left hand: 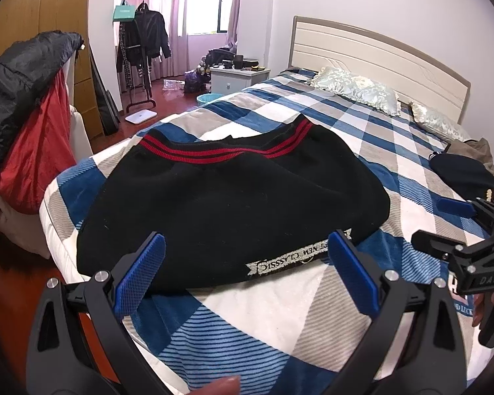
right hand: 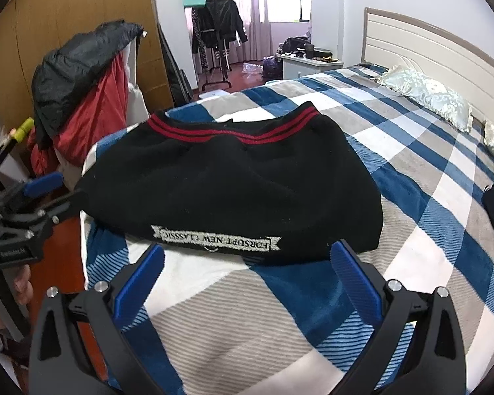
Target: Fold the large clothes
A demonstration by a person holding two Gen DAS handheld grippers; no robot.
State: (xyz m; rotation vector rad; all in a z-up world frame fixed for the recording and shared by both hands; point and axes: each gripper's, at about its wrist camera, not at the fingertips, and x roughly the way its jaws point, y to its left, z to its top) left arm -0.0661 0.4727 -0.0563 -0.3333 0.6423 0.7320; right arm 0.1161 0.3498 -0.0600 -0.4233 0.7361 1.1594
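"NEW CLASSIC" banner on sweater (right hand: 233, 184)

Two pillows (left hand: 355, 89) at bed's headboard (left hand: 378, 49) edge; nightstand (left hand: 238, 77) beyond far corner; coat rack (left hand: 141, 42) near curtains (left hand: 168, 0).

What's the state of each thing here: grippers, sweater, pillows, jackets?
Left gripper: open, empty, just short of sweater.
Right gripper: open, empty.
Sweater: folded, lying on the bed.
Pillows: lying by headboard.
Jackets: draped in a heap beside bed.

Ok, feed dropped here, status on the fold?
Both tools open, empty, left, right. Black sweater lying folded on the bed. Nothing in the way.
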